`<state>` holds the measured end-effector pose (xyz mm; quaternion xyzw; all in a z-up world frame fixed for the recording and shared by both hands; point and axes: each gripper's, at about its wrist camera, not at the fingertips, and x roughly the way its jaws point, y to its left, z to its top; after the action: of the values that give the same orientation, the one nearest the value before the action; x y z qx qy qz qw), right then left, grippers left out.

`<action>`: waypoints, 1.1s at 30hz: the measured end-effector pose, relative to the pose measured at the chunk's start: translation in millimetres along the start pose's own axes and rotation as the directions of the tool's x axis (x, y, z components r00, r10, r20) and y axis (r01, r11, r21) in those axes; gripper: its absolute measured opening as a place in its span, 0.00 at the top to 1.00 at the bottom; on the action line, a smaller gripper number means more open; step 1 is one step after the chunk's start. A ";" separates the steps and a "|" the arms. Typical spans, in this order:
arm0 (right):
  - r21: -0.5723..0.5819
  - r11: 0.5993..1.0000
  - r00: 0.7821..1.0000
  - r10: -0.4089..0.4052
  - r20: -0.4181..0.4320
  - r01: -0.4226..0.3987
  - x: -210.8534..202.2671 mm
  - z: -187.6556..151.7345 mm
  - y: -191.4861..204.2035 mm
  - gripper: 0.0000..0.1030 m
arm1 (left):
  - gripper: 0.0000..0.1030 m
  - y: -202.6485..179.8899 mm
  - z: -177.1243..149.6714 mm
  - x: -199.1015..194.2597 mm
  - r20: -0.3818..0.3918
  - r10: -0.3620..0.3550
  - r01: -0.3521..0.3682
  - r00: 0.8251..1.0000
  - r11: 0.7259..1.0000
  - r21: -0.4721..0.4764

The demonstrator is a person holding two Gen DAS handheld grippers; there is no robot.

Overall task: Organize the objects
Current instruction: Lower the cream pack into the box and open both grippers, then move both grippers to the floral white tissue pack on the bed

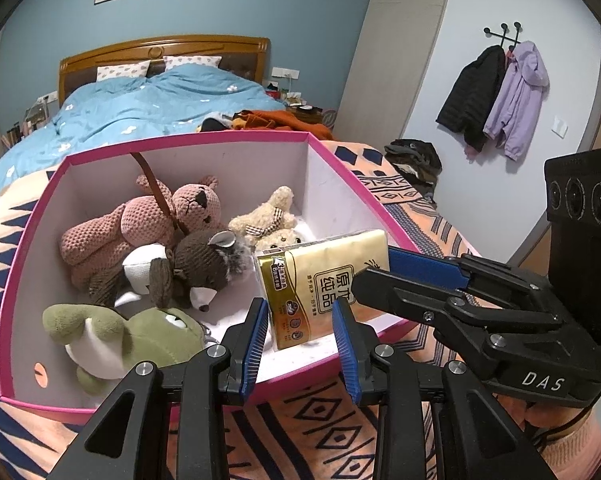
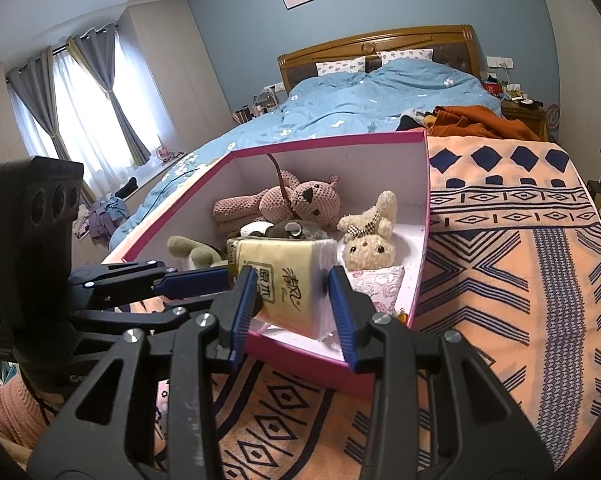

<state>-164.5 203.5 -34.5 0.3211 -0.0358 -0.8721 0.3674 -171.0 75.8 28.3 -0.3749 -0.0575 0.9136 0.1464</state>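
Note:
A pink box with white inside sits on a patterned blanket. It holds a pink knitted bear, a brown plush, a cream bunny and a green plush. My right gripper is shut on a yellow tissue pack, held tilted over the box's near corner. My left gripper is open and empty at the box's near wall, just below the pack.
The orange and navy blanket covers the bed's foot. A blue duvet and orange clothes lie beyond the box. Jackets hang on the wall at right. A small floral packet lies in the box.

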 end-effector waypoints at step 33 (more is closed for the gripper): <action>-0.025 0.998 0.997 0.055 0.059 -0.053 -26.3 -22.6 20.0 0.49 | 0.37 3.0 -46.8 -73.6 0.134 0.043 -0.056 0.990 0.994 0.094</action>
<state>-125.1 210.3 -32.4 0.2896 -0.0450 -0.8714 0.3935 -89.0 49.8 43.4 -0.3076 -0.0131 0.9414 0.1379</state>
